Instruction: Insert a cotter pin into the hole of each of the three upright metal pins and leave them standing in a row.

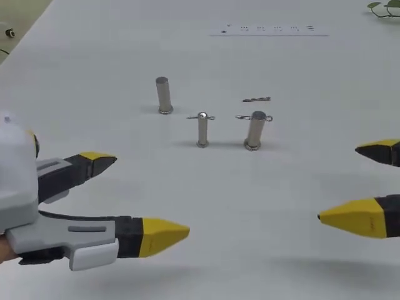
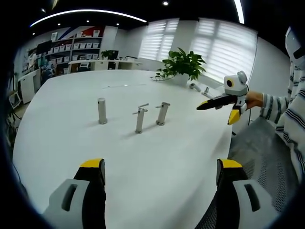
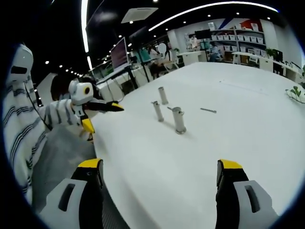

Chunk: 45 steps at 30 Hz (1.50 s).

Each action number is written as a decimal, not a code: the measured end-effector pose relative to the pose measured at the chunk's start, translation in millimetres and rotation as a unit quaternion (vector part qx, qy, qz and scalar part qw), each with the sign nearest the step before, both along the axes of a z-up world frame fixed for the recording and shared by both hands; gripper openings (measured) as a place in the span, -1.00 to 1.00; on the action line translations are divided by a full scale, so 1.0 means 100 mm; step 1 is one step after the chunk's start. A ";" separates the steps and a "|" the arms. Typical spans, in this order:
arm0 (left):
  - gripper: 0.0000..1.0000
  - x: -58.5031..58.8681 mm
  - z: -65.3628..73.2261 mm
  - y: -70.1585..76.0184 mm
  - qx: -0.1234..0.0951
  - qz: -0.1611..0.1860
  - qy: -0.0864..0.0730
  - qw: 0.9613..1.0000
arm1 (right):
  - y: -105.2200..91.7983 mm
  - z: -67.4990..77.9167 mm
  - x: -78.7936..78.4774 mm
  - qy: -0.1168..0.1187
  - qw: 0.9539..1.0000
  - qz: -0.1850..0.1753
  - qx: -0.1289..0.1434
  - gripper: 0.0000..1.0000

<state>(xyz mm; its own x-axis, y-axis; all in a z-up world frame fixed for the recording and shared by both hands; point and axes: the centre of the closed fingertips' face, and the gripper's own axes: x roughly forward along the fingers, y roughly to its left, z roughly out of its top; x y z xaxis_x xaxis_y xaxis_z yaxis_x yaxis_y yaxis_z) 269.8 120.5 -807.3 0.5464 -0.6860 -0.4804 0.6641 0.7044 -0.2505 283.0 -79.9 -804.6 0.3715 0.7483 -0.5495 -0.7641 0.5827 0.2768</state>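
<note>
Three upright metal pins stand on the white table (image 1: 206,219). The left pin (image 1: 163,95) has nothing through its top. A cotter pin crosses the top of the middle pin (image 1: 202,129) and of the right pin (image 1: 255,130). One loose cotter pin (image 1: 256,99) lies flat behind the right pin. My left gripper (image 1: 149,195) is open at the near left, well short of the pins. Open too is my right gripper (image 1: 339,183) at the near right, holding nothing. The left gripper view shows the three pins (image 2: 139,119) ahead; the right gripper view shows them (image 3: 178,119) and the loose cotter pin (image 3: 208,110).
A printed paper strip (image 1: 269,30) lies at the table's far side, with plant leaves (image 1: 384,7) at the far right corner. A potted plant (image 2: 181,64) stands beyond the pins. The table's curved edge (image 3: 109,157) runs near the grippers. A striped sleeve (image 2: 276,107) holds the right gripper.
</note>
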 end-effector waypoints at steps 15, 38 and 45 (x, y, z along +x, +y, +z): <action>0.88 0.42 0.03 0.31 0.037 0.030 -0.037 0.998 | 0.09 -0.02 -0.11 0.001 1.000 -0.003 -0.006 1.00; 0.46 1.44 -0.05 0.36 0.035 0.076 -0.071 0.994 | -0.06 0.00 -0.16 0.009 1.000 -0.024 -0.015 0.99; 0.30 1.64 -0.20 0.31 0.046 0.086 -0.072 0.993 | -0.07 0.00 -0.13 0.011 1.000 -0.025 -0.015 0.98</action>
